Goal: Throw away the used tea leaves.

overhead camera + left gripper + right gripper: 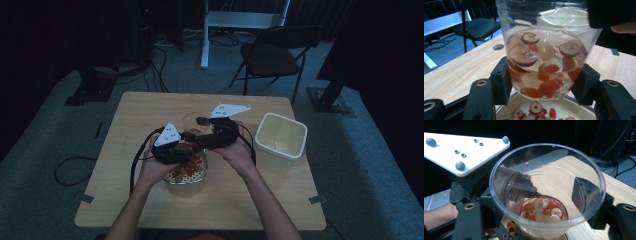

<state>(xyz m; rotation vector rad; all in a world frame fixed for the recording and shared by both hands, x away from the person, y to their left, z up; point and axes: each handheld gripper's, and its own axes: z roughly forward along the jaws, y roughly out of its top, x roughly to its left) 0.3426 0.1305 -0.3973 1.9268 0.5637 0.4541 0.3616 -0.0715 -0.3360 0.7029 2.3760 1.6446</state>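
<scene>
Your cup [544, 50] is clear plastic and bears no readable writing, with red fruit slices in liquid. Both your left gripper [541, 87] and right gripper [544, 202] clamp it above the bowl [186, 184].

In the left gripper view the clear cup [544, 50] runs off the frame at 12 o'clock, so no rim there. The metal bowl [574, 107] under it is chopped off at 6 o'clock. From the high view, the red bits [191, 167] are too small to make out.
</scene>
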